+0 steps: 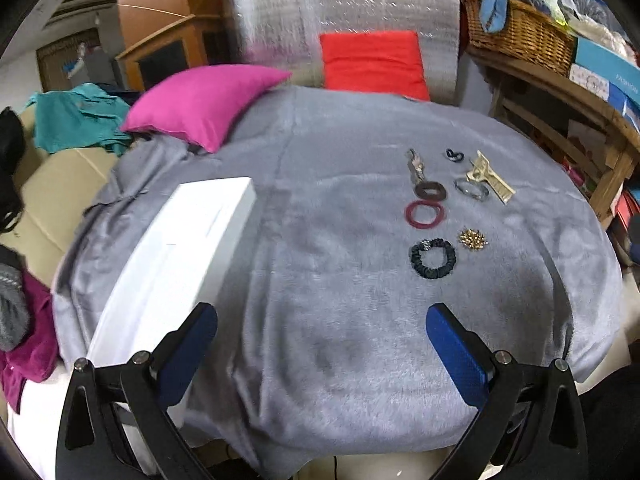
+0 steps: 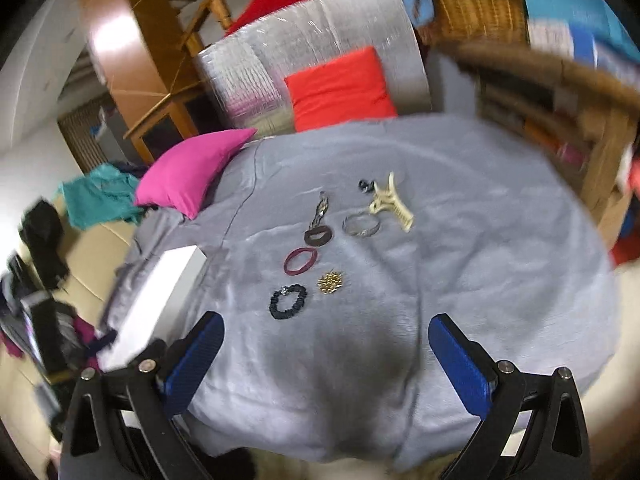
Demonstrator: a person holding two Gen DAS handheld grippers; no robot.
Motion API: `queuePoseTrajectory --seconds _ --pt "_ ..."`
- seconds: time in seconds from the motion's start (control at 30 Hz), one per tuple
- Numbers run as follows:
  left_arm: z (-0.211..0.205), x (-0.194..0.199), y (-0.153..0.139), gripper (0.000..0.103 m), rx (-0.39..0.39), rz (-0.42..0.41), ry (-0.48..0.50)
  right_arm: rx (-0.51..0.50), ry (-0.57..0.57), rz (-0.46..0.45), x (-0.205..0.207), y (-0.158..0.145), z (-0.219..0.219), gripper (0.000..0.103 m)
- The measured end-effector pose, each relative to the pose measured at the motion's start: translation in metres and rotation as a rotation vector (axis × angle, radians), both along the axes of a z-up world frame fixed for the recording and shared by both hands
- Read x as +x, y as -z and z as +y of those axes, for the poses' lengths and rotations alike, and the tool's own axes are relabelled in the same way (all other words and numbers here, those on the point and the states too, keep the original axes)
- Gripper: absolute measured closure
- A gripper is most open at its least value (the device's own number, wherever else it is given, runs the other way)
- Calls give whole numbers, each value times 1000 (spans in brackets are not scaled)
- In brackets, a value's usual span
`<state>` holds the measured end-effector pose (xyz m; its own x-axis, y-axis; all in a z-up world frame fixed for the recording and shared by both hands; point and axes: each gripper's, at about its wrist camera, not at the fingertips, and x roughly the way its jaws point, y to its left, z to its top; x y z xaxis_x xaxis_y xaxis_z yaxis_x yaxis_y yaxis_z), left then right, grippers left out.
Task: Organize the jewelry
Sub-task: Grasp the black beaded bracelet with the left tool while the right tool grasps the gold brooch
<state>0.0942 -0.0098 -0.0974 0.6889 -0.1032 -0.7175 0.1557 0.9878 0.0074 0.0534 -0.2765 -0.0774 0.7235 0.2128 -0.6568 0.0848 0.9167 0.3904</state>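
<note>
A grey blanket [image 1: 320, 280] covers the tabletop; jewelry [image 1: 434, 216] lies far right, white box [image 1: 180, 256] left. Both hand-held grippers, left [image 1: 322, 332] and right [image 2: 326, 340], gape empty; likely nothing sorted yet, next reaching for the black scrunchie [image 2: 288, 301].

A cluttered home storeroom: cushions [image 1: 208, 104], wicker basket [image 1: 520, 36], wooden shelves [image 1: 560, 112], strewn clothes [image 1: 76, 120].

Left tongs [image 1: 322, 324] spread wide above grey blanket [image 1: 320, 280]; black scrunchie [image 1: 433, 258] beside gold brooch [image 1: 472, 239]
</note>
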Motion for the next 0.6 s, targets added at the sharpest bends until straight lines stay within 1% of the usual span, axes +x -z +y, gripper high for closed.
queuePoseTrajectory --seconds 0.07,0.13,0.17,0.23,0.27,0.3,0.33,0.37,0.4,0.47,0.5,0.53,0.6 --pt "-9 8 4 0 -9 6 25 41 -15 29 19 13 -7 0" --pt "-16 18 12 0 19 9 59 53 -39 56 35 24 -7 8" --pt "-20 22 14 0 12 18 82 56 -54 75 46 29 -7 11" --pt "-27 32 24 0 31 32 134 80 -85 111 67 42 -5 20" --pt "-31 35 27 3 25 29 161 91 -95 124 72 46 -6 22" --pt "-32 38 31 6 39 28 182 114 -110 145 82 52 -5 28" --pt "-37 42 34 13 32 23 207 137 -121 163 90 59 -5 33" --pt "-41 47 38 22 26 29 228 157 -125 177 97 63 -5 35" --pt "-45 52 41 28 10 39 244 183 -128 197 105 70 -6 37" --pt "-51 60 47 53 -35 69 277 222 -125 242 116 81 -9 42" --pt "-52 65 52 57 -44 96 290 248 -124 267 124 89 -10 43" --pt "-53 71 57 58 -61 126 301 265 -121 282 128 93 -11 43" --pt "-56 81 62 58 -90 169 312 280 -112 299 137 99 -13 43"
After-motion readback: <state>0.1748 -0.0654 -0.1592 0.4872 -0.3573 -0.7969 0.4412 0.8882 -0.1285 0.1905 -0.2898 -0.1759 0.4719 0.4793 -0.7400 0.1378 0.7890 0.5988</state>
